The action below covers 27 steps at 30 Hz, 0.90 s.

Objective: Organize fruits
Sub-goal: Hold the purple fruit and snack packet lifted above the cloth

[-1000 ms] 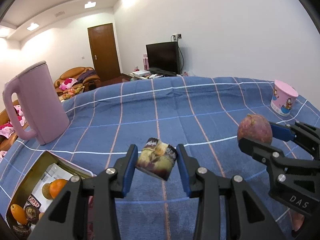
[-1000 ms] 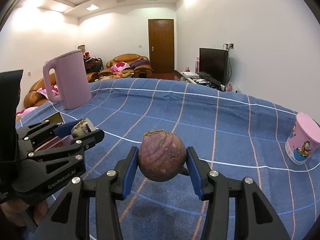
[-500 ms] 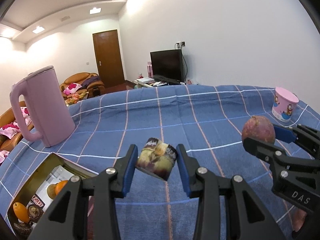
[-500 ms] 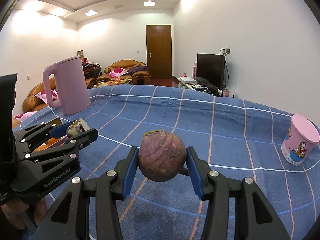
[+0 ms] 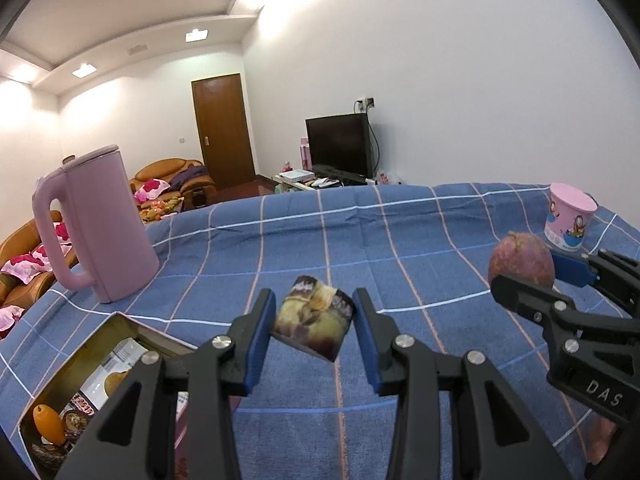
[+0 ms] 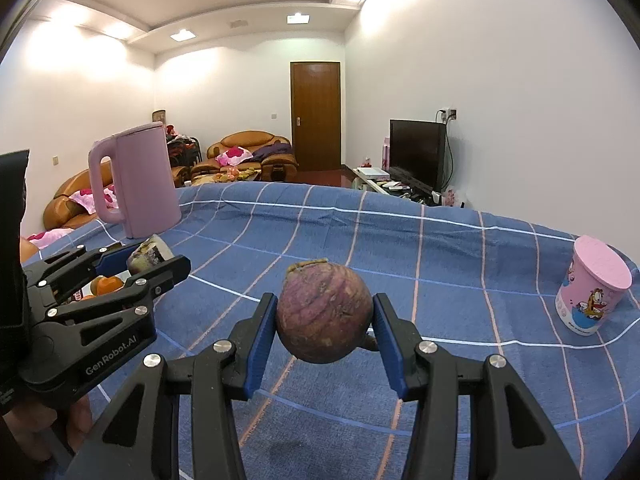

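Left to right, on a bench covered in blue woven cloth (image 5: pixel 400 240) with a white and orange check:

1. Shallow rectangular gold-coloured metal tin (image 5: pixel 120 322), at the near left edge. It holds a smooth orange oblong fruit (image 5: pixel 48 424), a rounder orange fruit (image 5: pixel 114 380) lying on a printed white paper packet (image 5: pixel 116 360), and small dark round items too blurred to name.

2. Tall matte pink plastic kettle (image 5: pixel 102 224) with a loop handle and a flat lid, standing upright beyond the tin.

3. Left hand-held gripper (image 5: pixel 314 330), black frame with blue finger pads. Its jaws are partly closed and press both sides of a small glossy cylindrical cup printed in purple and yellow (image 5: pixel 314 326), carried tilted above the cloth, clear of the tin and to its right.

4. Right hand-held gripper (image 6: pixel 324 324), of the same build, just to the right of the left one. Its pads clamp a round, dull purple-brown fruit with rough, streaked skin and a dry stem end on top (image 6: pixel 324 312). The fruit is held in the air above the cloth.

5. Pink paper cup with cartoon print (image 6: pixel 592 286), tapered, standing rim-down near the far right edge, well apart from both grippers.
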Motion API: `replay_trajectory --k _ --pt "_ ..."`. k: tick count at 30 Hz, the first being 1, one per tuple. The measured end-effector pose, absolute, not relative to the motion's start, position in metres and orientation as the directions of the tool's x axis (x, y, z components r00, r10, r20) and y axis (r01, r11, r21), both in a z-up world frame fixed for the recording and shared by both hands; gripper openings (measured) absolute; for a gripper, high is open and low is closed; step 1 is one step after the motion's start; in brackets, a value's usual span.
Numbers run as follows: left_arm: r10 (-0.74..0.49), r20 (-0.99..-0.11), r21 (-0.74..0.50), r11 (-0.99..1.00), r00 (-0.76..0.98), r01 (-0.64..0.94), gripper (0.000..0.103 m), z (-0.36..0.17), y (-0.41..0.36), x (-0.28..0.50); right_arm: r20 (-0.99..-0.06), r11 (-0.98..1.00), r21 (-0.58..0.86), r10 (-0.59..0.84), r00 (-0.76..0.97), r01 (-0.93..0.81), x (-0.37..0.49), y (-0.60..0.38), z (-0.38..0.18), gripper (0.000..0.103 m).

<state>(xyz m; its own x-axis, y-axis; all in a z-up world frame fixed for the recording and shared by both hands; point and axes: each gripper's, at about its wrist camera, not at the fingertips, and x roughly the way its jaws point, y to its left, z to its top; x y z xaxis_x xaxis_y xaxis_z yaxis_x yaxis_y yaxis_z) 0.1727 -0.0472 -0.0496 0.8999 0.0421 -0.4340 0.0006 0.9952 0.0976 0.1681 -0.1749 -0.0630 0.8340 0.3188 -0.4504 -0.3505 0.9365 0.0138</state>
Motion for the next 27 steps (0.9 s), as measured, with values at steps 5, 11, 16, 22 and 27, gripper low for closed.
replay_trajectory --k 5,11,16,22,27 --pt "0.045 -0.421 0.097 0.995 0.906 -0.005 0.041 -0.048 -0.046 0.169 -0.433 0.936 0.011 0.321 0.842 -0.352 0.162 -0.176 -0.062 0.050" --pt "0.049 -0.400 0.099 0.995 0.915 -0.010 0.041 -0.047 -0.047 0.165 -0.411 0.936 0.008 0.323 0.853 -0.351 0.156 -0.177 -0.060 0.050" --pt "0.051 -0.386 0.098 0.995 0.921 -0.014 0.041 -0.047 -0.046 0.162 -0.393 0.939 0.010 0.321 0.862 -0.345 0.153 -0.180 -0.058 0.050" --pt "0.056 -0.377 0.099 0.995 0.925 -0.020 0.041 -0.046 -0.046 0.161 -0.380 0.940 0.010 0.319 0.868 -0.341 0.151 -0.180 -0.056 0.050" --pt "0.060 -0.363 0.098 0.995 0.930 -0.026 0.041 -0.045 -0.045 0.158 -0.367 0.942 0.010 0.315 0.875 -0.335 0.150 -0.180 -0.055 0.050"
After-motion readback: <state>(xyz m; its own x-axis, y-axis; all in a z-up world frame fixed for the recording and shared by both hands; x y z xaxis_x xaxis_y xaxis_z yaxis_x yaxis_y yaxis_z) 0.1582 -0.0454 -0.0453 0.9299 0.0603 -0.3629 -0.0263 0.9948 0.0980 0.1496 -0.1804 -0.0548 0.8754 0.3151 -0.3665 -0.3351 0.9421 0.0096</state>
